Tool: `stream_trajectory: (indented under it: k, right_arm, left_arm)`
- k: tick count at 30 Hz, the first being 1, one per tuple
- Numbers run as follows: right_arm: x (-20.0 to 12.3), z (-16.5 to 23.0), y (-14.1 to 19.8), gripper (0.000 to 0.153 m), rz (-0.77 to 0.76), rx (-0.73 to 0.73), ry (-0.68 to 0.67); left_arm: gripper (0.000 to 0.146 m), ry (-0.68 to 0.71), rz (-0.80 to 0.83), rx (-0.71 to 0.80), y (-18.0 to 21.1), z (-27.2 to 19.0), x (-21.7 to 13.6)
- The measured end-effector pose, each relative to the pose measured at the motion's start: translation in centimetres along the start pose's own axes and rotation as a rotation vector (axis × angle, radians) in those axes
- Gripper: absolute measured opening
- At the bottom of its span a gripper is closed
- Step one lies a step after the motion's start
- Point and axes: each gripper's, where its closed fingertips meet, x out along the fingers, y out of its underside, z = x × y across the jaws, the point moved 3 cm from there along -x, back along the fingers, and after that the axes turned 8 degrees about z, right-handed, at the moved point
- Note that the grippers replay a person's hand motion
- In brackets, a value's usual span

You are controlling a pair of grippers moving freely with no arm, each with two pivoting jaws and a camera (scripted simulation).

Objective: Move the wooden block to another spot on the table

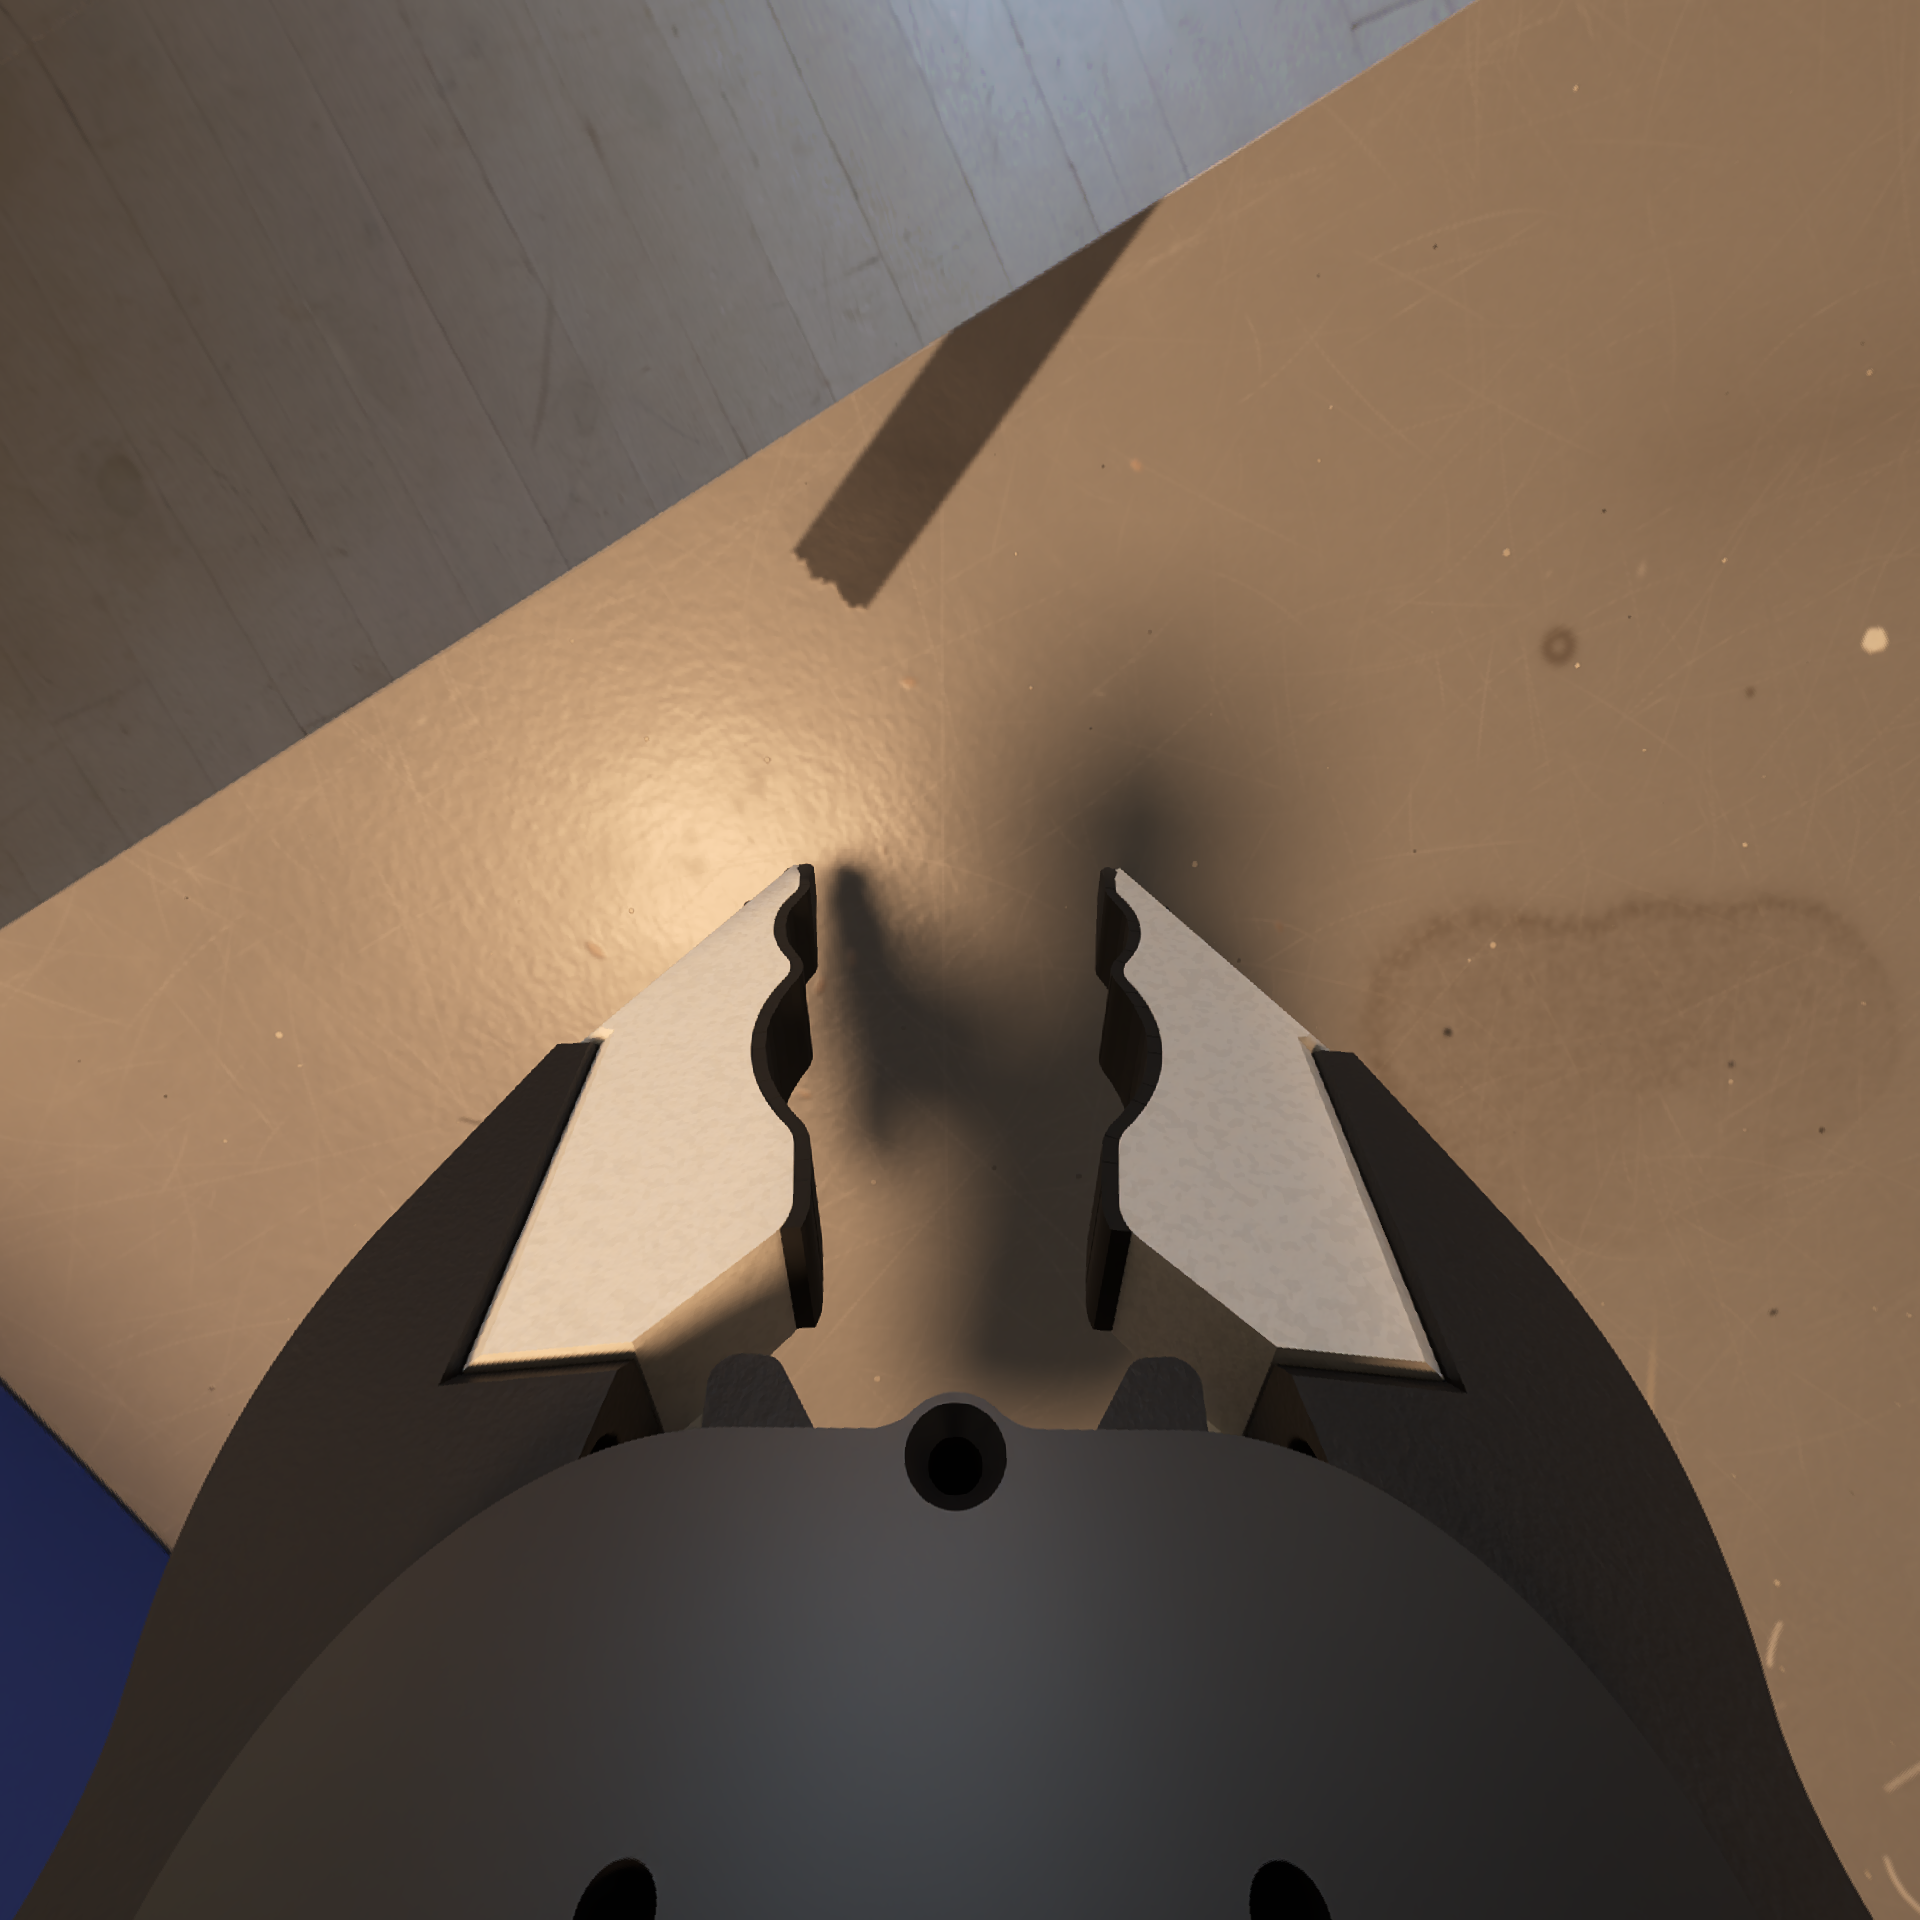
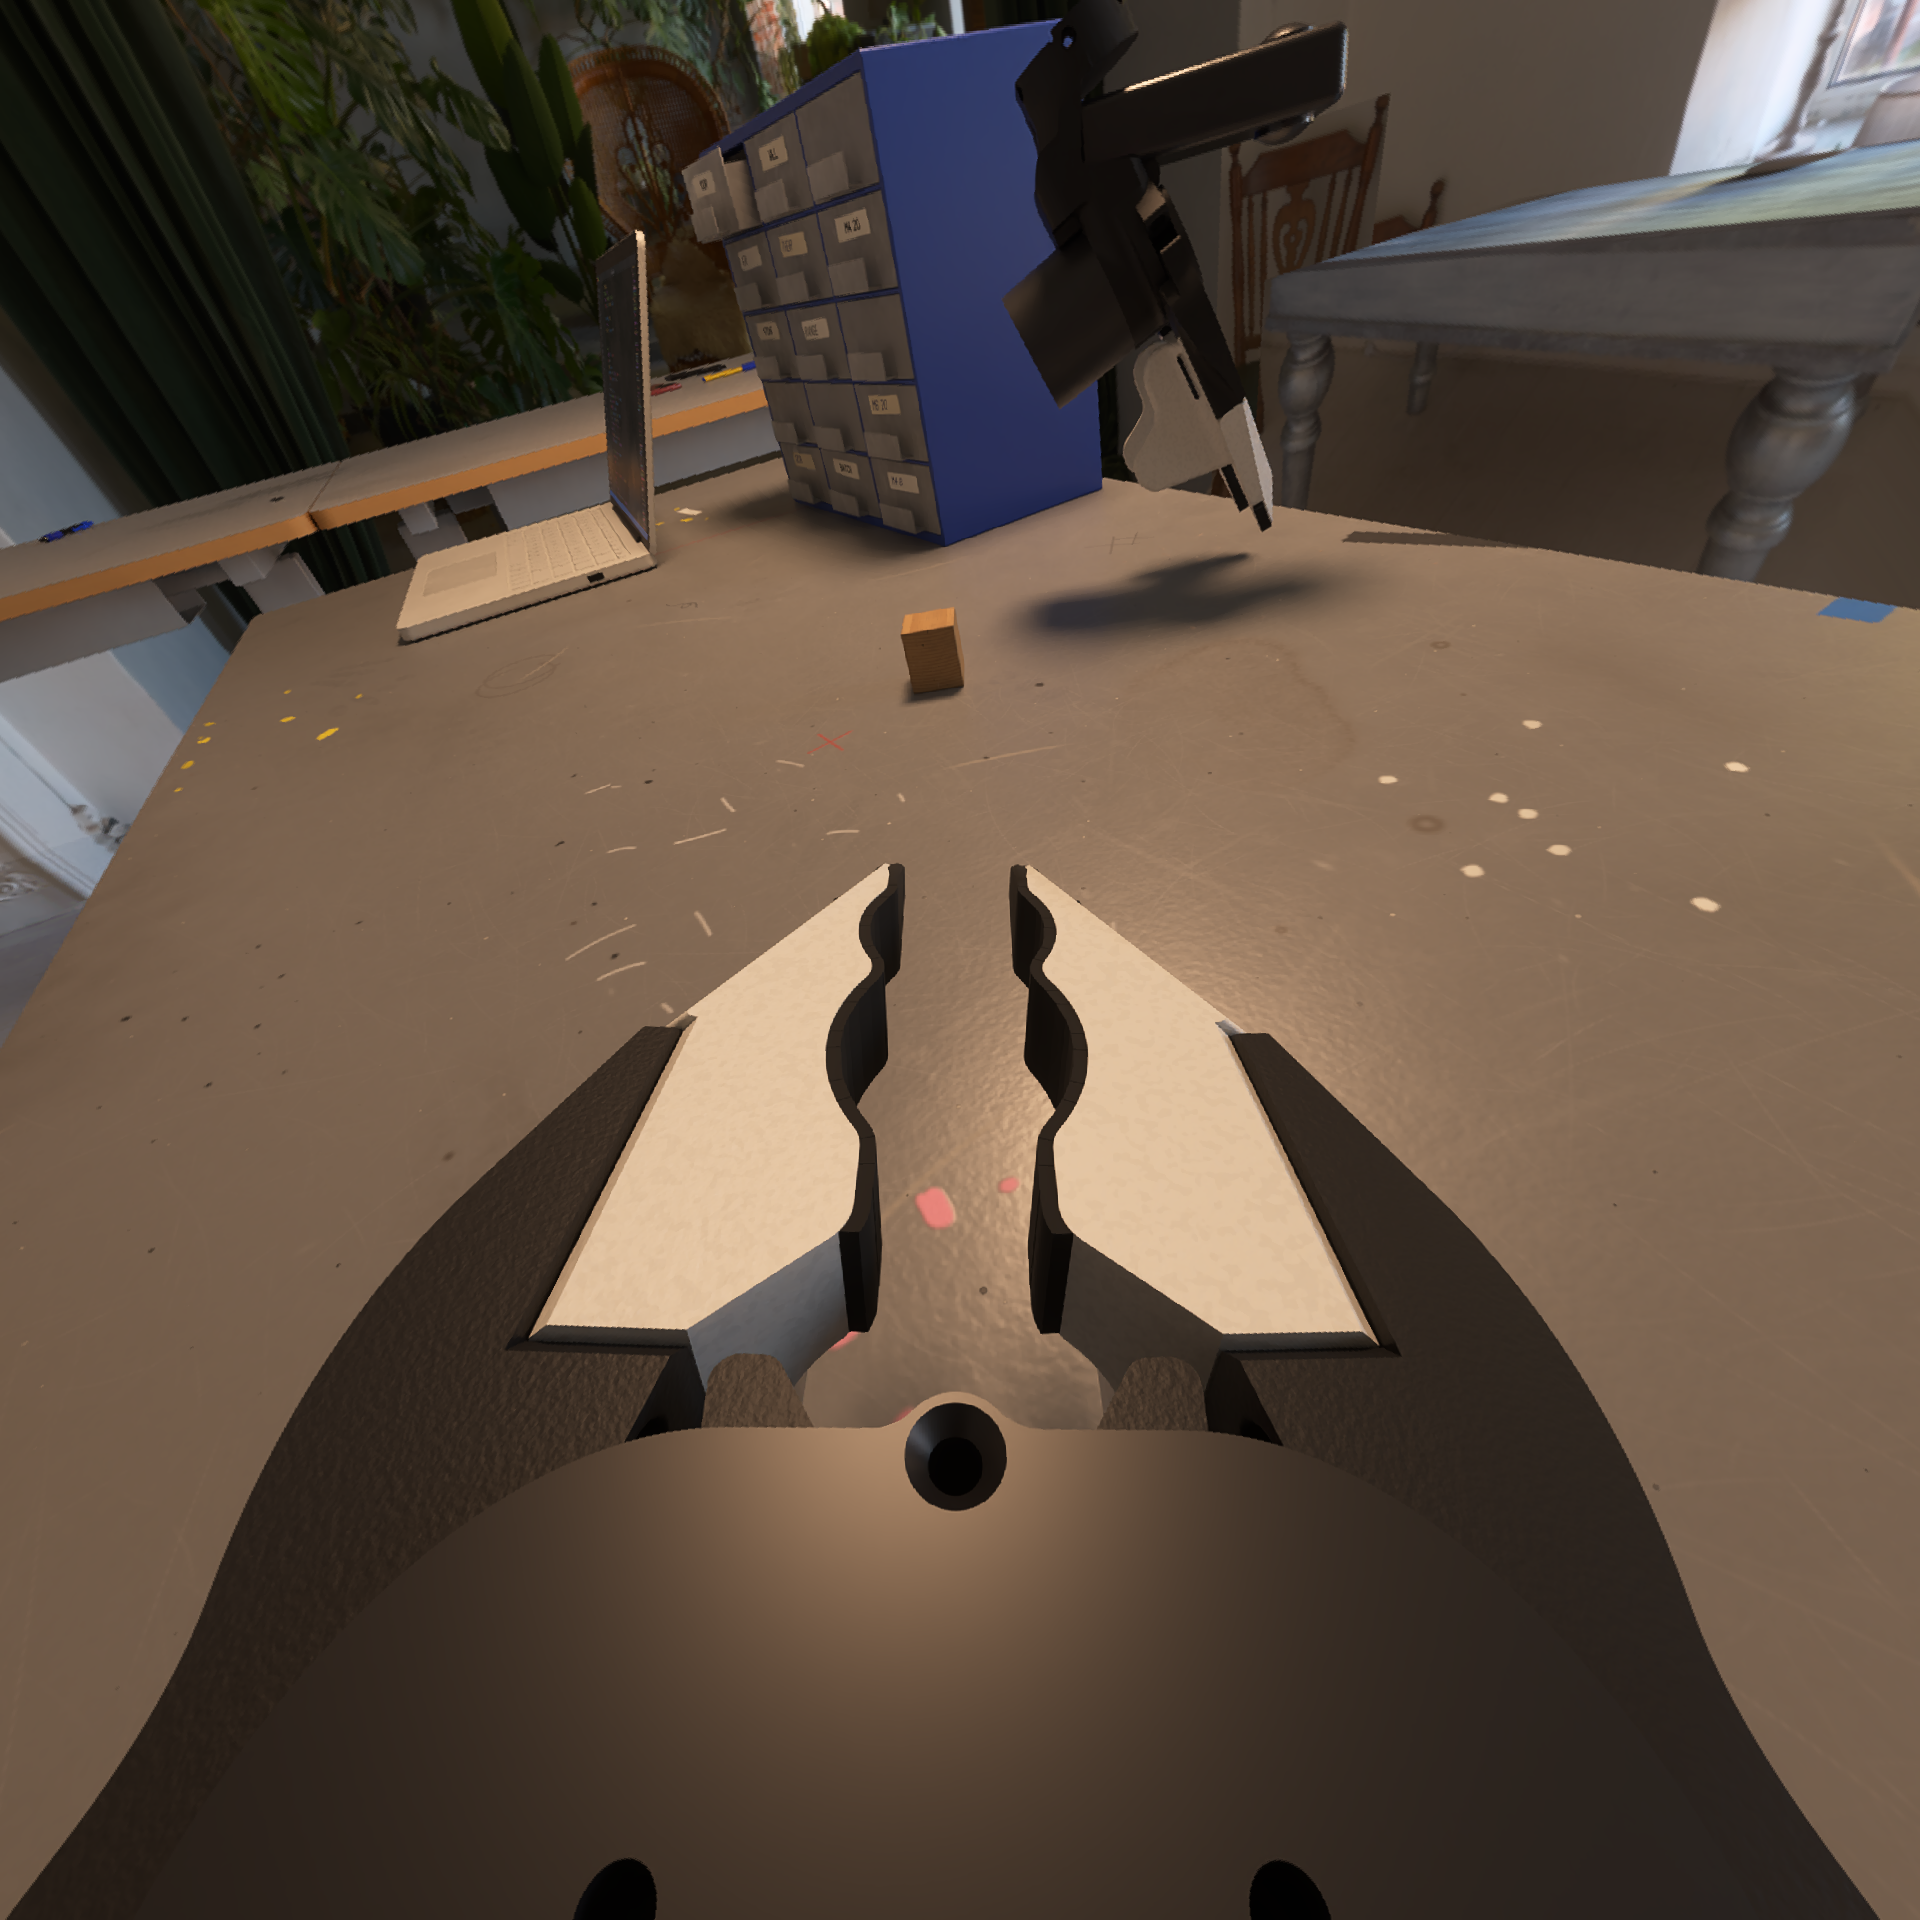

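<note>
A small wooden block (image 2: pixel 932 649) stands upright on the brown table (image 2: pixel 1351 987), far ahead of my right gripper (image 2: pixel 957 878). The right gripper is open with a narrow gap and holds nothing; it hovers low over the table. My left gripper (image 1: pixel 957 881) is open and empty, pointing down at bare table near an edge. The block does not show in the left wrist view. The left gripper also shows in the right wrist view (image 2: pixel 1252 499), hanging above the table to the right of the block and beyond it, with its shadow under it.
A blue drawer cabinet (image 2: pixel 914 312) stands behind the block, and an open white laptop (image 2: pixel 561 520) stands to its left. A grey table (image 2: pixel 1621 281) stands beyond at the right. The table edge (image 1: pixel 623 592) runs diagonally with grey floor (image 1: pixel 416 260) past it.
</note>
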Motion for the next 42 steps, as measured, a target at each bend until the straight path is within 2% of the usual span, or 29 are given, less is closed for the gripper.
stream_trajectory:
  k: [6, 10, 14, 18, 23, 27, 31, 37, 42]
  right_arm:
    - [0.0, 0.0, 0.0, 0.020, -0.001, 0.002, 0.000]
    - [0.0, 0.0, 0.0, 0.020, -0.002, 0.003, -0.002]
    - [0.0, 0.0, 0.0, 0.020, -0.001, 0.004, -0.004]
    - [0.1, 0.0, 0.0, 0.020, 0.004, 0.005, -0.006]
    - [0.1, 0.1, 0.1, 0.020, 0.006, -0.001, -0.005]
    - [0.0, 0.0, 0.0, 0.020, 0.003, -0.001, -0.003]
    - [0.0, 0.0, 0.0, 0.020, -0.004, 0.012, -0.007]
    - [0.2, 0.0, 0.1, 0.020, 0.014, 0.010, -0.009]
    - [0.1, -0.1, 0.0, 0.020, 0.004, 0.016, -0.010]
  left_arm:
    - [0.058, -0.048, -0.032, 0.022, 0.3, -0.5, -0.7]
    - [0.061, -0.092, -0.091, 0.049, 1.9, -1.5, -3.9]
    - [0.063, -0.026, -0.141, 0.037, 6.9, -4.3, -7.2]
    - [0.063, 0.089, -0.084, 0.004, 13.4, -8.3, -7.2]
    - [0.063, 0.003, -0.007, 0.021, 17.0, -9.9, -5.5]
    - [0.060, 0.058, 0.032, -0.049, 17.6, -9.6, -4.2]
    - [0.030, 0.025, 0.031, -0.033, 18.1, -9.4, -3.9]
    - [0.030, -0.031, 0.004, 0.014, 16.9, -8.6, -5.0]
    - [0.030, -0.097, -0.074, 0.107, 10.3, -7.0, -7.5]
